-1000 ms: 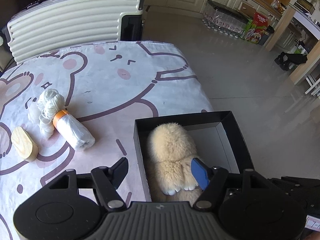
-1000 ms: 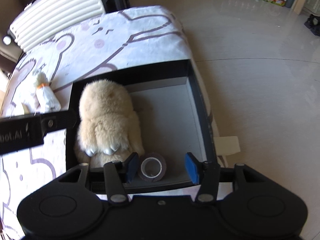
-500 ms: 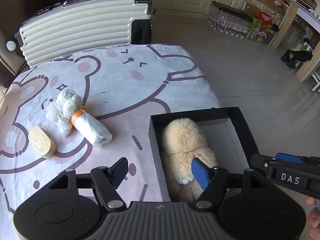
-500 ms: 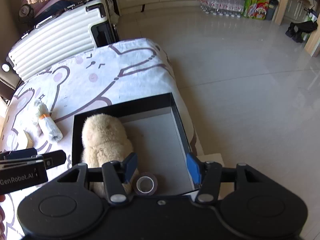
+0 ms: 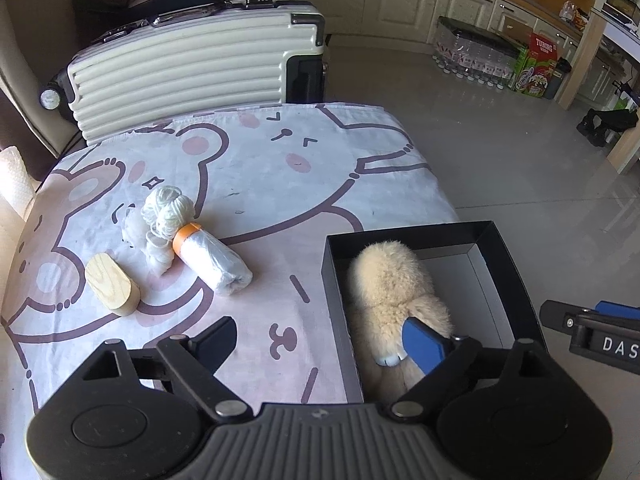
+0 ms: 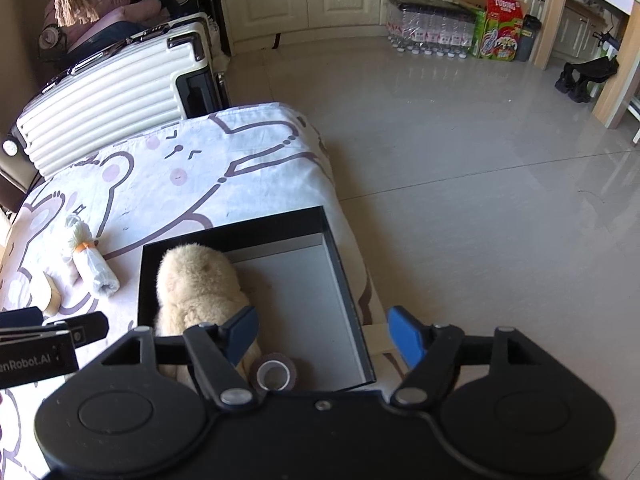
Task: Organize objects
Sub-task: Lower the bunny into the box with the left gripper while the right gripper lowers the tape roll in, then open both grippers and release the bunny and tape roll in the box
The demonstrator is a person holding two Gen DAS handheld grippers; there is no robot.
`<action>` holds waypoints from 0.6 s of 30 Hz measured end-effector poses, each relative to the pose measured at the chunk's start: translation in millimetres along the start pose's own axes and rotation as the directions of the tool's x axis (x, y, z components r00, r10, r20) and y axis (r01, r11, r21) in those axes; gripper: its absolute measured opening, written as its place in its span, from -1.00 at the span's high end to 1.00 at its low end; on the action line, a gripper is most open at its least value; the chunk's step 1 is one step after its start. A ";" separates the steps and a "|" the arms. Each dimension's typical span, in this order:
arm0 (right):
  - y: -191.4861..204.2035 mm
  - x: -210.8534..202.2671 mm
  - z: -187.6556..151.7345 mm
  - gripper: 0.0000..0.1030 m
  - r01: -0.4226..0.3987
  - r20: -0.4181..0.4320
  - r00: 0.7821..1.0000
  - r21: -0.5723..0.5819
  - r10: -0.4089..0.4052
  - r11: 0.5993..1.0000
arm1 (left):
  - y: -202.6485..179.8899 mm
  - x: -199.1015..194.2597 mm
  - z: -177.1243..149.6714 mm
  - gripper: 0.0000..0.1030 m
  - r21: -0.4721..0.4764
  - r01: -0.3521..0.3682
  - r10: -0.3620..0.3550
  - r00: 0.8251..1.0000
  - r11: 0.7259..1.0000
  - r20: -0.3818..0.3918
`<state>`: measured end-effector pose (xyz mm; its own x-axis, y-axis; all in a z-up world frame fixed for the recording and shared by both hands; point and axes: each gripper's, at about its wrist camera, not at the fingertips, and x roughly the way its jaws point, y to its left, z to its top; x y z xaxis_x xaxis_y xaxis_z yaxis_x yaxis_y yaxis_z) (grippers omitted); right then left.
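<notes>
A black open box [image 5: 516,276] [image 6: 344,276] sits at the table's near right corner. In it lie a cream plush toy [image 5: 394,284] [image 6: 196,284] and a roll of tape [image 6: 274,374]. On the cloth to the left lie a white yarn ball [image 5: 168,208], a plastic-wrapped roll with an orange band [image 5: 212,256] [image 6: 94,266] and a wooden oval block [image 5: 112,290]. My left gripper [image 5: 320,344] is open and empty above the box's left wall. My right gripper [image 6: 324,336] is open and empty above the box's near end.
The table wears a bear-print cloth [image 5: 260,168]. A cream suitcase [image 5: 192,68] stands behind the table. Tiled floor [image 6: 480,184] lies to the right, with bottled water packs [image 6: 424,24] and cabinets at the far wall.
Both grippers have pulled back and upward from the box, so more of the table and room shows. Both stay open and empty. The objects have not moved.
</notes>
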<state>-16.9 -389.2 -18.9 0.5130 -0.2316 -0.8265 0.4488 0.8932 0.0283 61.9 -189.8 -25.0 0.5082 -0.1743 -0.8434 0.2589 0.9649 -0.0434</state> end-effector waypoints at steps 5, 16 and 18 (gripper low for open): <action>-4.1 -4.0 -1.5 -0.48 0.017 0.024 1.000 -0.015 -0.017 1.000 | 3.1 1.3 -1.9 -0.92 -0.015 -0.031 0.032 0.999 0.999 0.009; -15.6 -8.7 -6.6 -1.00 0.061 0.064 0.996 -0.021 -0.060 0.998 | -4.6 -3.4 -4.2 -1.00 0.016 -0.029 0.029 0.999 0.999 0.032; -17.6 -9.0 -8.1 -1.00 0.066 0.072 0.995 -0.017 -0.064 0.998 | -6.0 -3.3 -4.9 -1.00 0.026 -0.029 0.028 0.999 0.999 0.036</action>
<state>-35.4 -399.7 -16.5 0.5341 -0.3156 -0.7843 0.4688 0.8826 -0.0359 54.6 -194.1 -24.6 0.5443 -0.1538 -0.8247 0.2652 0.9642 -0.0048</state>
